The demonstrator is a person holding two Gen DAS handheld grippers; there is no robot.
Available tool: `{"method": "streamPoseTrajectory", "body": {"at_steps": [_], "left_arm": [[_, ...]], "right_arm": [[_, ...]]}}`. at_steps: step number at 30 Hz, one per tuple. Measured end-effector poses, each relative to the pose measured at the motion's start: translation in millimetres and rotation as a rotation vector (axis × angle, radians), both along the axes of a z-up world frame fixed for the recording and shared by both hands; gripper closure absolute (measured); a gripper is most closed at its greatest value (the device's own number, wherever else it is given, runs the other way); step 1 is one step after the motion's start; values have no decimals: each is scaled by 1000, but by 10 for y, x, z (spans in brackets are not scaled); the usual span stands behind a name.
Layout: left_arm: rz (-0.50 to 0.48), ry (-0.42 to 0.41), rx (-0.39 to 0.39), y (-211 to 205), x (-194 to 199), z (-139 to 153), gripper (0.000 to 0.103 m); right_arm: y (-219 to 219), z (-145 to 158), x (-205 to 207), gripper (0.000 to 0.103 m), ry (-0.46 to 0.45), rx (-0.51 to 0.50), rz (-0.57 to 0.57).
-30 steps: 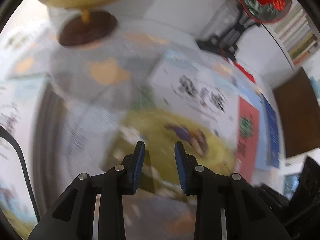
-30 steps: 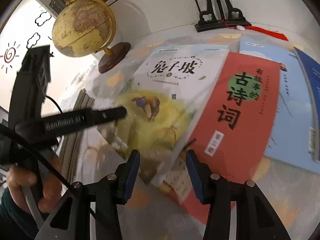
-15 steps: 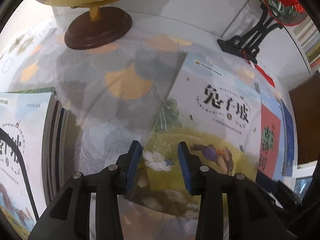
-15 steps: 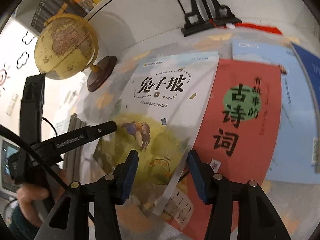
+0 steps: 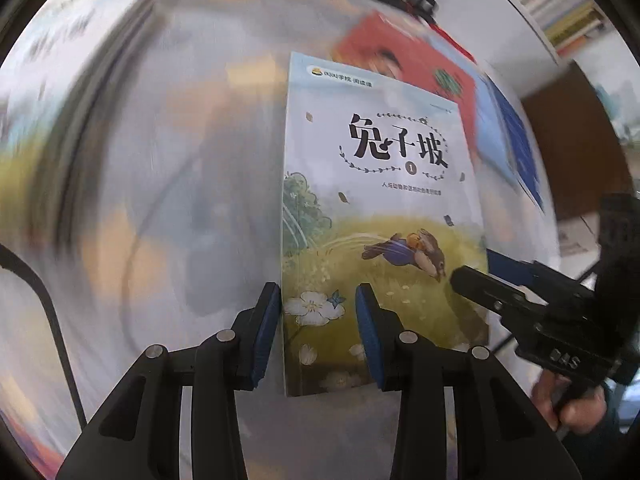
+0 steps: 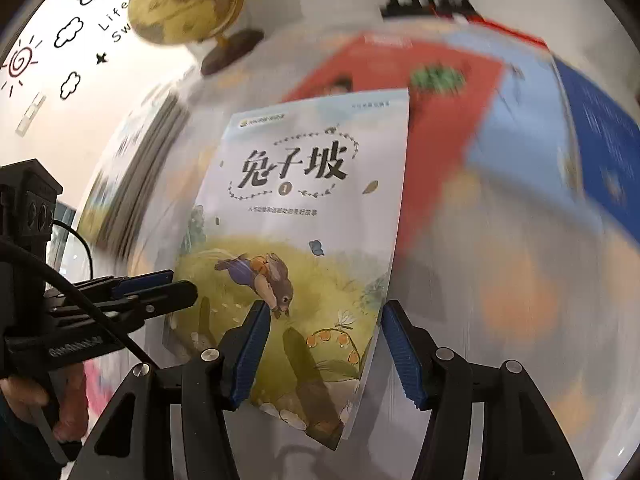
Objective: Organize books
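While the background smears with motion blur, the rabbit picture book (image 5: 380,216) reads sharp in both wrist views, so it is lifted clear of the table (image 5: 168,184), cover facing the cameras.

Left gripper (image 5: 318,320): jaws straddle the book's spine-side bottom edge, one pad (image 5: 266,328) behind the spine, the other in front of the cover. From the right wrist view its two fingers (image 6: 160,294) pinch that edge, one above and one below the cover. Reads as clamped on the book.

Right gripper (image 6: 322,350): jaws opening. The book's lower right corner sits between them, visible gap on both sides, pads not pressing. Released. In the left view its fingers (image 5: 492,284) bracket the cover's right edge.

Behind the book: red book (image 6: 448,92), light blue book (image 6: 520,148), dark blue book (image 6: 600,136) fanned on the table, all blurred. Globe (image 6: 188,0) on wood base at top left. Book stack (image 6: 132,168) at left, blurred.
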State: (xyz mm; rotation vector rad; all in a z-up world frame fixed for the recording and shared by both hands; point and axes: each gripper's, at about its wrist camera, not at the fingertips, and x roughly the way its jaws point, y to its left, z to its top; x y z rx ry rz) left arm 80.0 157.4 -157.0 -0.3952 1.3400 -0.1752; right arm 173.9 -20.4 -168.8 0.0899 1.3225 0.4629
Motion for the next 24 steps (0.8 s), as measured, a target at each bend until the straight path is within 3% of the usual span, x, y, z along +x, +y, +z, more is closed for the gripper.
{"method": "streamPoseTrajectory", "body": {"at_steps": [2,6,8,12,19,21,22,24], "left_arm": [[-16,-2,-30,-85,-247,-4,69],[40,-13,-13,-84,-400,55,69],[65,-25,22,-67,-407,63,69],[64,-8,45,-76,-411,3,68],[46,-32,-14,-209,-445,-6,69],[57,-67,-126,-147,-506,88,69],[71,-102,-221,-92,-543,181,69],[85,-149,-344,-43,-556,316,69]], "right_arm": [[-141,-16,-255,46,18,21,-10],[-391,-13,-554,46,66,79,-83],[-425,22,-606,47,49,63,-99],[-332,113,-635,64,-29,15,-95],[-207,-1,-716,65,-37,-37,-98],[-232,1,-728,65,-46,-53,-92],[-270,-2,-716,65,-43,-48,-101],[-415,-34,-664,65,-10,29,-146]]}}
